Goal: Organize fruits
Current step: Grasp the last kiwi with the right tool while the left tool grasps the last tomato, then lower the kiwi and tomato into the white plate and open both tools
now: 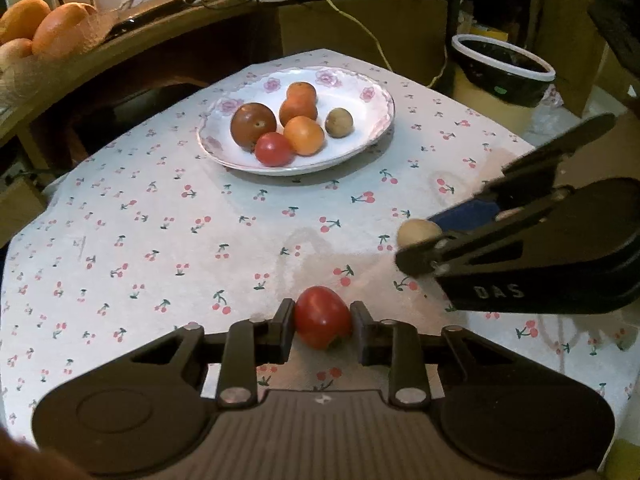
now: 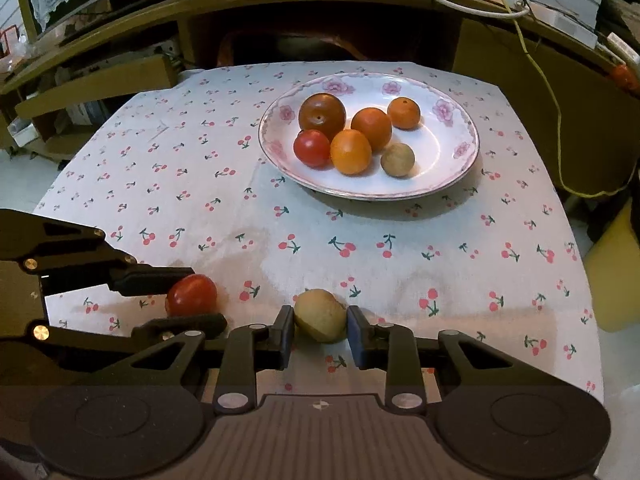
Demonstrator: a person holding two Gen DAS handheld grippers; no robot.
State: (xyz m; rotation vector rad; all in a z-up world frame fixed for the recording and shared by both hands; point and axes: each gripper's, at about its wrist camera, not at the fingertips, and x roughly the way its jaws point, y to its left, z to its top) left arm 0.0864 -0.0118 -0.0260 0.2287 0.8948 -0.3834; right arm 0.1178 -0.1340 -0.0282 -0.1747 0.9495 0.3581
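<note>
A table (image 2: 168,184) under a cherry-print cloth carries a floral plate (image 2: 452,164); nearer than the plate lie a red tomato (image 2: 191,294) and a tan fruit (image 2: 320,314).

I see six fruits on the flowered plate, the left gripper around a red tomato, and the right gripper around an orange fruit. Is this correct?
One detail is wrong: the right gripper is around a pale tan fruit, not an orange one, as the right wrist view shows. The flowered plate does hold six fruits, and the left gripper is around the red tomato.

Ahead of each gripper: bare bench cloth (image 2: 280,216). Beyond it: path blocked by plate (image 2: 448,168) crowded with fruit.
</note>
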